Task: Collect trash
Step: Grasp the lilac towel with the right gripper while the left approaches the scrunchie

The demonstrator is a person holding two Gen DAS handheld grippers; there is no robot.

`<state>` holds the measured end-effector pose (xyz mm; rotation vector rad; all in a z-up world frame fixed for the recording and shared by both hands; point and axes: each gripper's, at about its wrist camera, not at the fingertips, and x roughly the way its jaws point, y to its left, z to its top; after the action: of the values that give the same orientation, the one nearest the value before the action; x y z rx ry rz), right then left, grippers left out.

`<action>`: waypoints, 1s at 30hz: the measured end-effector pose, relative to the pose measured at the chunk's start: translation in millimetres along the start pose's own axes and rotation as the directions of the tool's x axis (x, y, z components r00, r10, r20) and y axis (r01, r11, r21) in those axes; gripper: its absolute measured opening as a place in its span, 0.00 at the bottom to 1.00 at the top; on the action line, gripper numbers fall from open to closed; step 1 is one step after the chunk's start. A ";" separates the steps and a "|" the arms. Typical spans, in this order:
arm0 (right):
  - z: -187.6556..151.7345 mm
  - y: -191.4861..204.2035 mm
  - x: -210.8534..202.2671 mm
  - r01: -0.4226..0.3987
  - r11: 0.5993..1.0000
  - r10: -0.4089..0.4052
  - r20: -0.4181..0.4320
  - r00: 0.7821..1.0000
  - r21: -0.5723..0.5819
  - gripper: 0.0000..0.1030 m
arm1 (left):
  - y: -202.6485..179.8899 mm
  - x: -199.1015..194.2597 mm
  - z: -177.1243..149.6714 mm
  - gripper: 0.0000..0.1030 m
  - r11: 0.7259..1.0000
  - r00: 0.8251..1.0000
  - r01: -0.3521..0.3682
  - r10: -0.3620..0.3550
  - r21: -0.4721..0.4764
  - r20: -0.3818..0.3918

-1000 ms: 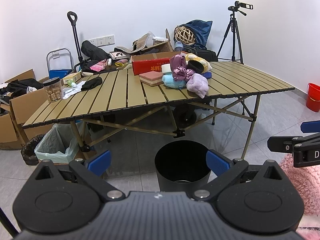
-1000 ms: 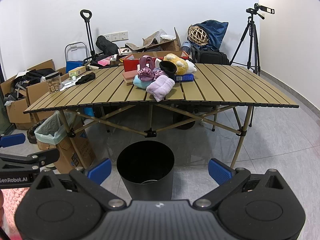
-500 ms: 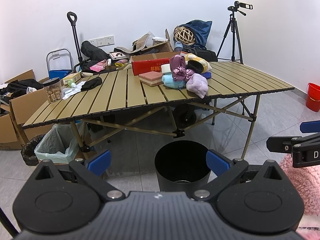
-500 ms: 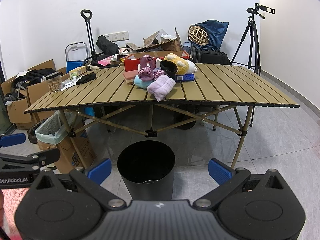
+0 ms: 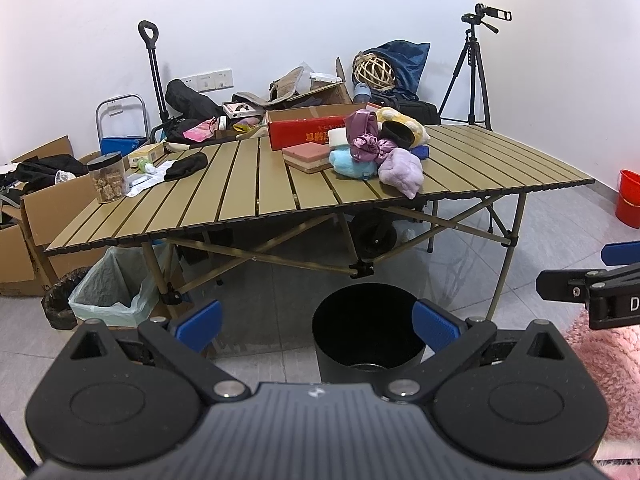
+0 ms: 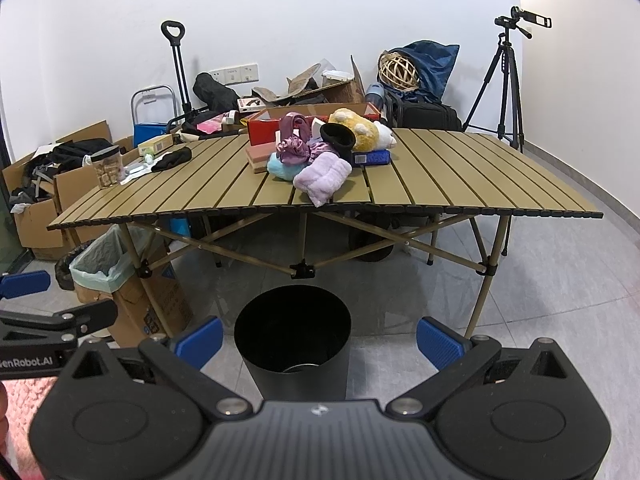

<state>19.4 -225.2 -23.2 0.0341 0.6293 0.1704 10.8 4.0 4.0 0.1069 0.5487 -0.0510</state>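
Note:
A black round trash bin [image 5: 367,334] [image 6: 293,340] stands on the floor in front of a slatted folding table [image 5: 240,184] [image 6: 460,176]. On the table lie a heap of soft toys and cloths [image 5: 376,152] [image 6: 320,156], a pink block [image 5: 307,155], a black cloth [image 5: 186,165] and a snack jar [image 5: 108,178]. My left gripper [image 5: 316,326] is open and empty, low above the floor facing the bin. My right gripper [image 6: 318,340] is open and empty beside it; it also shows at the right edge of the left wrist view [image 5: 592,288].
A lined box with a green bag [image 5: 120,292] [image 6: 108,264] stands under the table's left end. Cardboard boxes and bags crowd the left wall and the back. A camera tripod [image 5: 472,68] stands back right, a red bucket [image 5: 630,198] at far right, a pink rug [image 5: 608,356] below.

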 end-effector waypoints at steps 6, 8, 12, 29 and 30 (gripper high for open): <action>3.1 -0.8 6.4 -0.003 1.000 0.003 0.002 1.000 -0.001 1.00 | 2.8 7.4 2.5 1.00 1.000 1.000 0.000 0.000 -0.009 -0.005; 6.3 -1.0 12.5 -0.001 1.000 0.001 0.002 1.000 -0.004 1.00 | 4.7 12.5 4.8 1.00 1.000 1.000 -0.003 0.003 -0.014 -0.007; 12.6 -2.9 25.4 -0.001 1.000 0.001 0.002 1.000 -0.004 1.00 | 8.7 22.0 8.0 1.00 1.000 1.000 -0.008 0.007 -0.026 -0.009; 49.7 -8.2 80.3 -0.009 1.000 0.008 0.042 0.999 0.016 1.00 | 19.3 69.7 45.1 1.00 0.996 0.999 -0.032 0.035 -0.078 0.034; 52.8 -8.5 84.2 -0.009 1.000 0.008 0.046 0.999 0.018 1.00 | 20.2 72.5 47.7 1.00 0.996 0.999 -0.033 0.036 -0.080 0.039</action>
<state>118.6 -218.3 -30.3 0.0581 0.5846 0.1719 98.9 17.1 8.3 0.0374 0.5081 0.0026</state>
